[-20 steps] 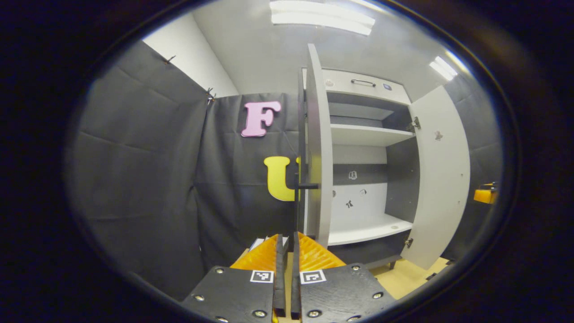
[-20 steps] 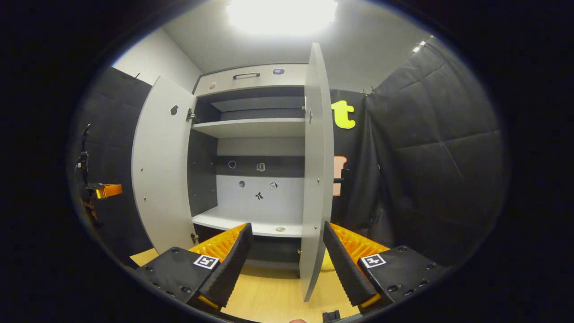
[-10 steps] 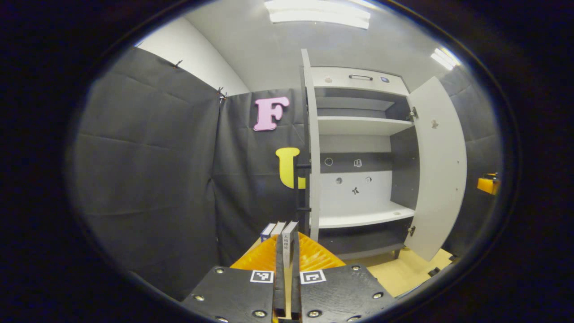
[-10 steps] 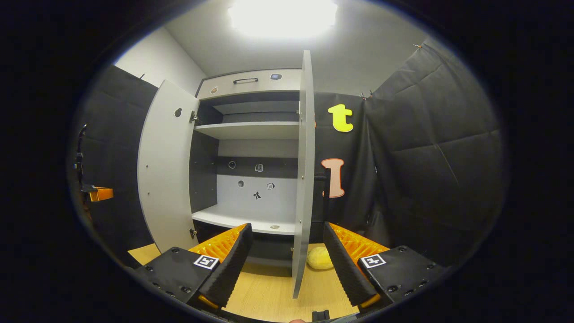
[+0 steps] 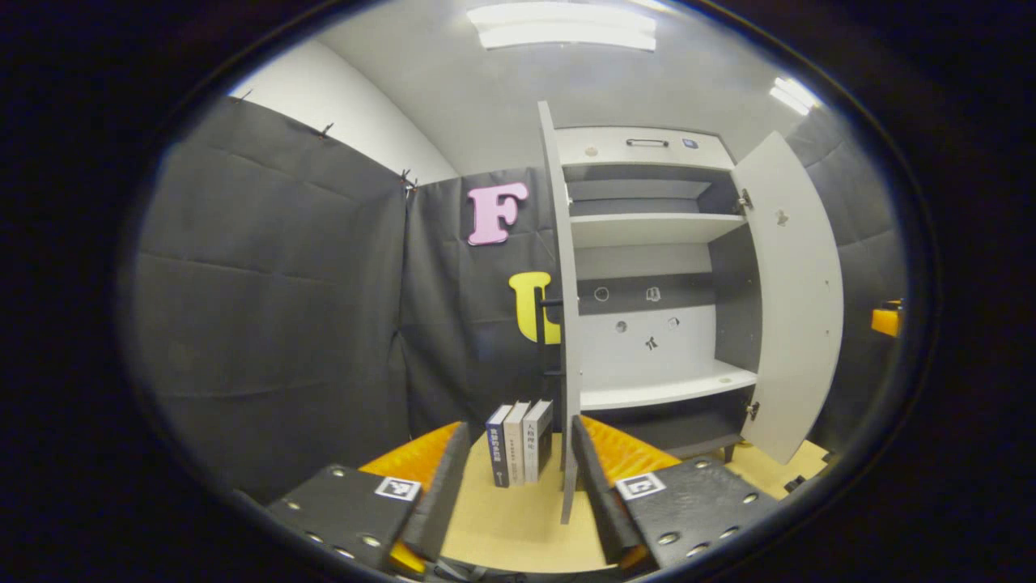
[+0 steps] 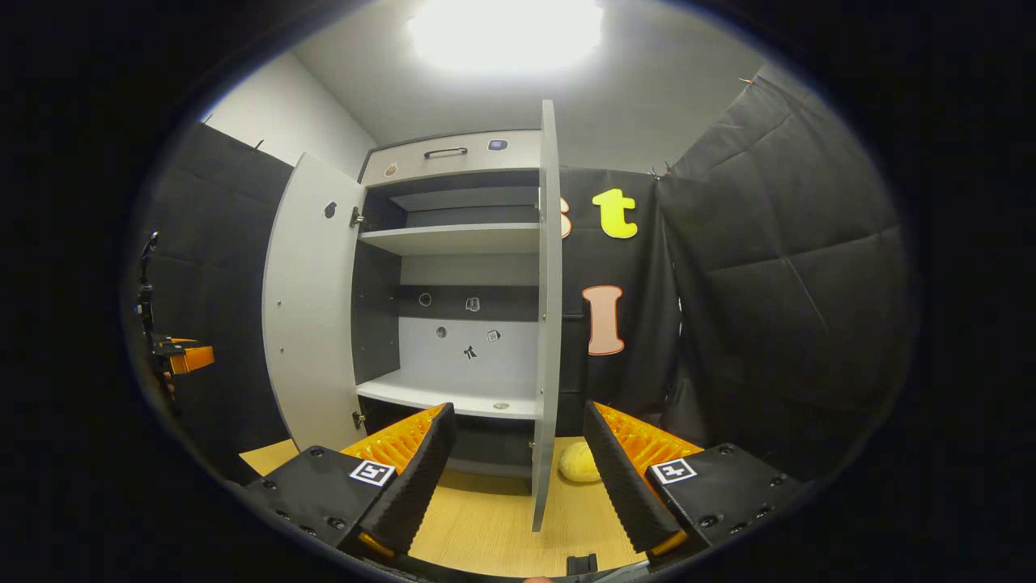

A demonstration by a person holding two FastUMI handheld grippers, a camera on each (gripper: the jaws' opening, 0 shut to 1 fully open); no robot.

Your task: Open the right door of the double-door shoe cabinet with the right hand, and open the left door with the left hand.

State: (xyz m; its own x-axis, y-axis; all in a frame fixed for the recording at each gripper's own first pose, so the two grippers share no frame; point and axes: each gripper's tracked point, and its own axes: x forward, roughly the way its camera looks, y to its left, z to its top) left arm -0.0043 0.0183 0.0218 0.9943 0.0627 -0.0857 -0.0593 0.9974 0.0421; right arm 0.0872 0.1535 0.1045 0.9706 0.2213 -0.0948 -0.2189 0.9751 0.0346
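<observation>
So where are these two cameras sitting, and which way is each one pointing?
Left gripper view: rides on the left gripper, fingers apart, facing the left door edge-on, books beside it.
Right gripper view: rides on the right gripper, fingers apart, facing the right door edge-on, a yellow ball on the floor.
Both share the open shoe cabinet and its shelves.

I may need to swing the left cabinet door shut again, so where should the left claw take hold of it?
Grip the dark bar handle on the outer face of the left door. It stands off the panel vertically, so come from the booth-wall side with the left claw open across the bar.
</observation>
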